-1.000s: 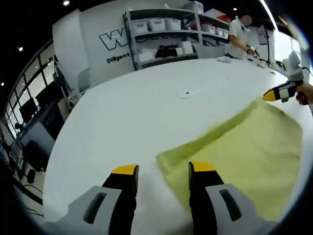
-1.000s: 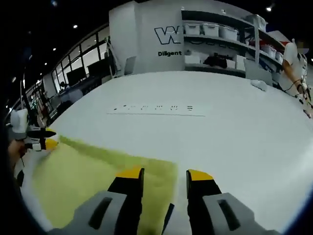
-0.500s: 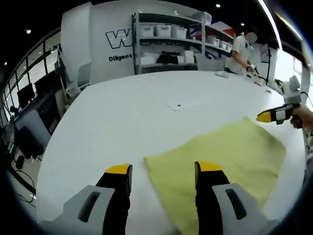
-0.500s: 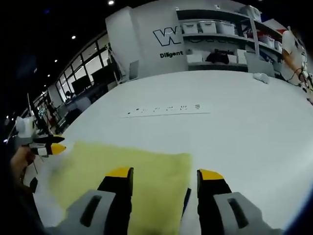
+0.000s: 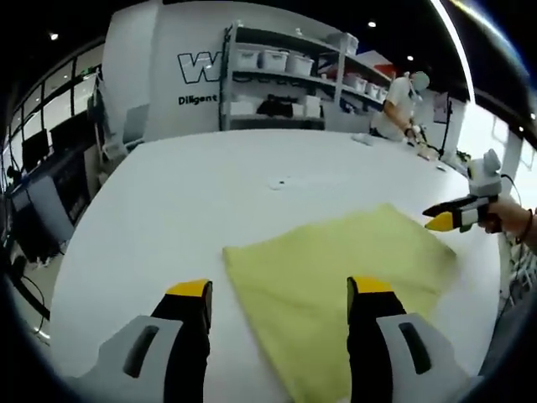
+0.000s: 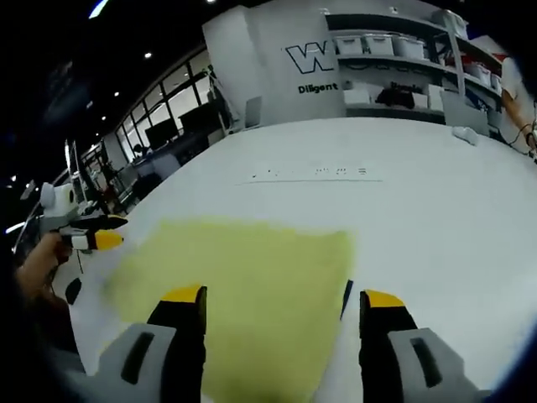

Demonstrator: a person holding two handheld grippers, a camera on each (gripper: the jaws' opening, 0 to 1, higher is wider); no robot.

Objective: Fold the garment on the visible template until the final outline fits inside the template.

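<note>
My left gripper (image 5: pixel 277 290) hangs with jaws spread wide and nothing between them, above the near edge of the pale yellow folded cloth garment (image 5: pixel 336 269), which lies flat on the broad white surface (image 5: pixel 210 193). My right gripper (image 6: pixel 281 298) is spread just as wide and empty, over the opposite side of the same yellow cloth. A thin dark line, perhaps the template edge (image 6: pixel 346 298), peeks out beside the cloth's right border, so I judge the fit is close but I can't confirm it all round. The risk now: if I come down and pinch only the top layer, the fold could peel open, or a drag could slide the whole piece past that line and spoil the outline.
</note>
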